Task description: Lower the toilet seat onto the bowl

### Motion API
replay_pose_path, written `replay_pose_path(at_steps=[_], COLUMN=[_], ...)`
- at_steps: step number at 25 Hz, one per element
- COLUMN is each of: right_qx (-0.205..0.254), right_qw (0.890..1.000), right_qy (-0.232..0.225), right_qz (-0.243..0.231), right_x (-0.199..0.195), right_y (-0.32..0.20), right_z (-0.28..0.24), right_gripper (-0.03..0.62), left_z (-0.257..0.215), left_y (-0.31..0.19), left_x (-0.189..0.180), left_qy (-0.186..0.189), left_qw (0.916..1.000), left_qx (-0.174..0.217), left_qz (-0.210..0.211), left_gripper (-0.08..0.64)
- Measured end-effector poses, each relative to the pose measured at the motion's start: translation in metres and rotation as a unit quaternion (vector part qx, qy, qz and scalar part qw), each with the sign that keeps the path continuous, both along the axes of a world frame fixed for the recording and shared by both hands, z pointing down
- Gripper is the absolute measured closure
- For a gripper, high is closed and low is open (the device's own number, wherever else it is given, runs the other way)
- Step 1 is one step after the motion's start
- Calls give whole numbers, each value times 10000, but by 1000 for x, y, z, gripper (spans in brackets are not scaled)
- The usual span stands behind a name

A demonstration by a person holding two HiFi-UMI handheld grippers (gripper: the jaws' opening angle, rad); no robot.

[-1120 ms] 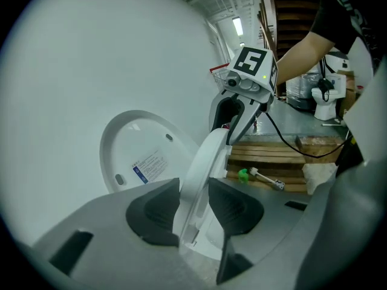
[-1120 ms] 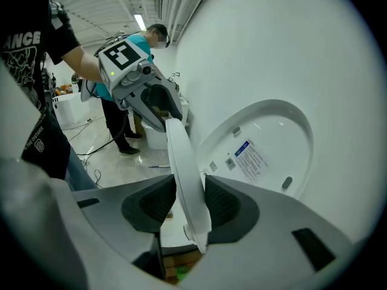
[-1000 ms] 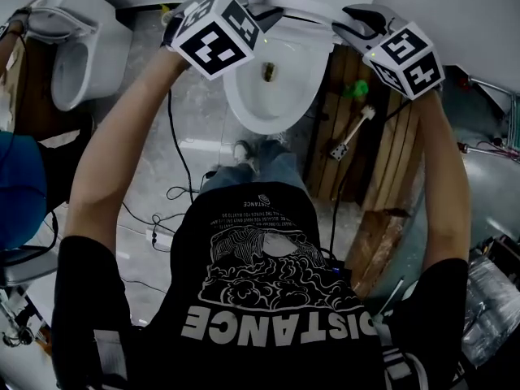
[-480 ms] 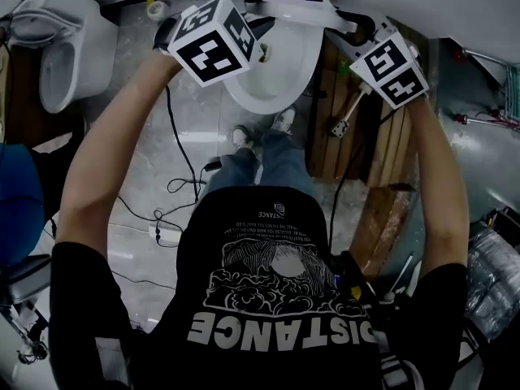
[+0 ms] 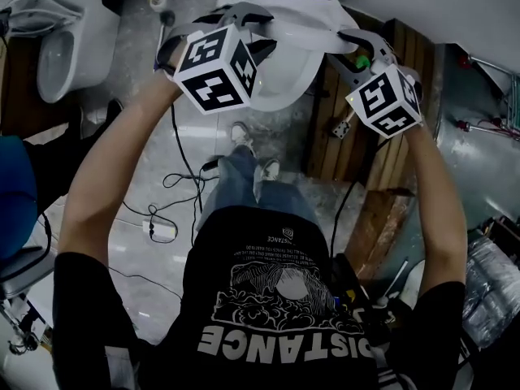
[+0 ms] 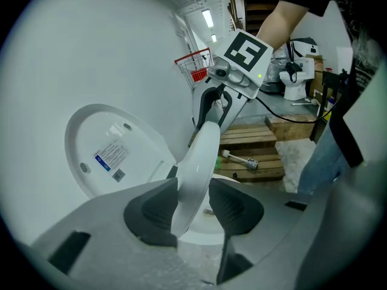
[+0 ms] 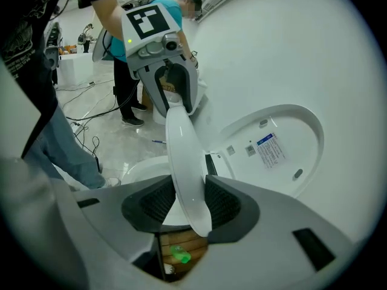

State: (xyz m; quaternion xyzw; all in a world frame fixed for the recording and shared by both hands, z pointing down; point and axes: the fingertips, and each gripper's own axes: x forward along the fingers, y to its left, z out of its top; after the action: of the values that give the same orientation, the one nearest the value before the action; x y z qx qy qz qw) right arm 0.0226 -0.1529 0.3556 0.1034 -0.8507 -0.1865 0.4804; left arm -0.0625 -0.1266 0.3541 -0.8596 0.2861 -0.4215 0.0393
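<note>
1. Movement first: compared with one second ago, the toilet seat (image 5: 296,29) now leans further away from the lid (image 6: 103,153). Both claws sit lower and nearer to us in the head view, and we see less of the open bowl (image 5: 280,84) than before.
2. For the task, we judge that the lowering is under way, perhaps near the middle. The seat stands tilted between the upright lid and the bowl, and its front end rests on nothing yet, so the last part of the way down remains.
3. We hold the seat ring with both claws. The left claw (image 6: 193,205) is closed on the ring's left side, one pad on each face of the ring. Its jaws stand rather wide because the ring is thick.
4. The right claw (image 7: 184,201) grips the right side in the same way, with both pads pressing on the ring.
5. Counting: we find two claws, one seat, one lid and one bowl in use. One second toilet (image 5: 69,43) stands at the left, well apart, and one wooden pallet (image 5: 366,169) lies at the right.
</note>
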Motion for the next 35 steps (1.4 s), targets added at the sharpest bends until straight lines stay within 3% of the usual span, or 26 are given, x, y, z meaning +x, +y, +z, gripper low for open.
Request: replay_pose_path(at_steps=[12,21,35], right_qx=[277,324,440], right_qw=[9988,9966,9874], right_qy=[147,224,705], right_qz=[-389,-718,-1350], right_x=[4,13,13], right_y=[44,76,110], right_z=[52,97,170], right_gripper=[428,408,375], left_z=[53,98,167], left_y=[45,77,112], left_x=[5,14,18], left_qy=[-505,-881,-1103], left_qw=[9984,9959,9938], left_qx=[107,139,-128], left_qz=[-222,-163,-79], left_gripper=[399,391,374])
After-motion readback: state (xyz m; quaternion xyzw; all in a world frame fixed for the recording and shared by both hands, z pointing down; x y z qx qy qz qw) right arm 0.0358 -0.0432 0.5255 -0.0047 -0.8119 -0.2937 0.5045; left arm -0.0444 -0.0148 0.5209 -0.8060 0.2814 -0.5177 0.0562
